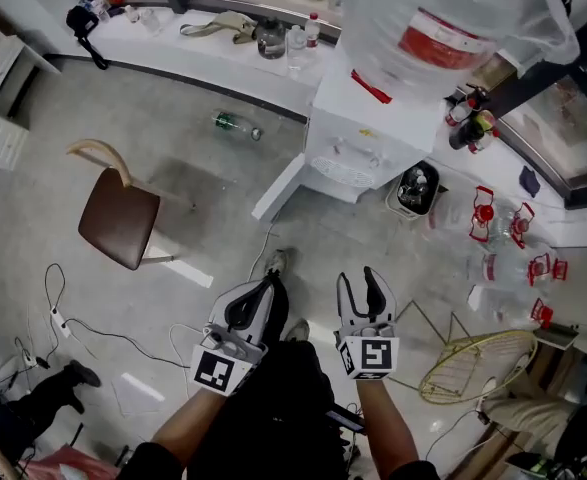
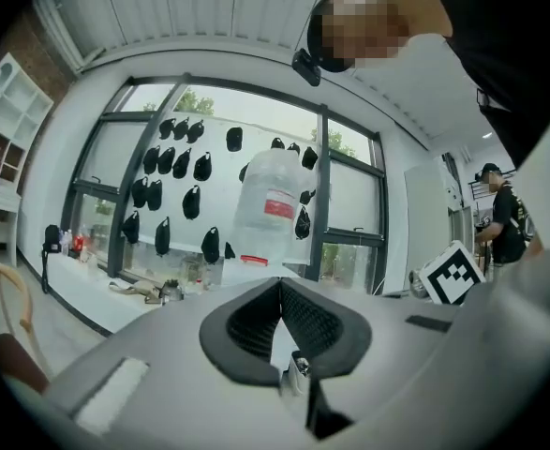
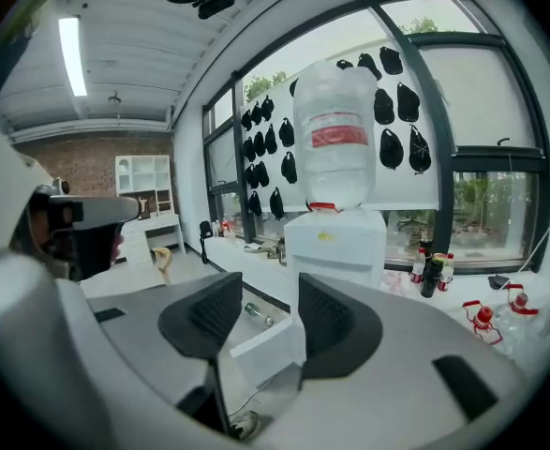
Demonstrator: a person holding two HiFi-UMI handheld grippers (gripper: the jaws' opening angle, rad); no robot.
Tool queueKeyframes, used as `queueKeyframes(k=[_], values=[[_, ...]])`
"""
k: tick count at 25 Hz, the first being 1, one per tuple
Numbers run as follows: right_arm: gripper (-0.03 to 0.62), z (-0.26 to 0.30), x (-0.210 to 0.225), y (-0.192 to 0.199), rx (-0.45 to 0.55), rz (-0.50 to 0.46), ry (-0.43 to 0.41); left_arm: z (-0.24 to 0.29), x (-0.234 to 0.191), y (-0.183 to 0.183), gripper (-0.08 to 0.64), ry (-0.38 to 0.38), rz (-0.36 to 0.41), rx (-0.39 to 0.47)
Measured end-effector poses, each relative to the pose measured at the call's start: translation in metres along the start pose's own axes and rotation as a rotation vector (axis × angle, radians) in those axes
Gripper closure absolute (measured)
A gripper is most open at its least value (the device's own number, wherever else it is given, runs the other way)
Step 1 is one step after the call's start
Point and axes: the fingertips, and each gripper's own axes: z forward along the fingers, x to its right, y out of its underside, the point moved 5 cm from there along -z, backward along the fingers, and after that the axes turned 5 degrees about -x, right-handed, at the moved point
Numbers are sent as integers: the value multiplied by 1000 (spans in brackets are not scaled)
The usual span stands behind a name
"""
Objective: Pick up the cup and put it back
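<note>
No cup shows plainly in any view. In the head view both grippers are held low over the grey floor, a short way in front of the white water dispenser (image 1: 358, 133) with its big clear bottle (image 1: 433, 28). My left gripper (image 1: 270, 281) has its jaws together with nothing between them, and in the left gripper view (image 2: 280, 285) the pads meet at the tip. My right gripper (image 1: 358, 276) stands open and empty. In the right gripper view (image 3: 270, 293) it points at the dispenser (image 3: 335, 242), with floor showing through the gap.
A brown chair (image 1: 118, 218) stands at the left, and a plastic bottle (image 1: 235, 124) lies on the floor by the white counter (image 1: 223, 43). Beside the dispenser are a black pot (image 1: 418, 188) and several red-capped bottles (image 1: 513, 228). A gold wire basket (image 1: 473, 363) sits right; cables (image 1: 73, 323) trail left.
</note>
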Motion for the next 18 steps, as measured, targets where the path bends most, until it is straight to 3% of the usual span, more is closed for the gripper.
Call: queueKeyframes(k=[11,18], values=[[403,199,64,189,-58,11,24,142,-91,192,554,11,22,-2],[393,293,99,298,-25,-38,40,210,-136,320,554,46,28,30]])
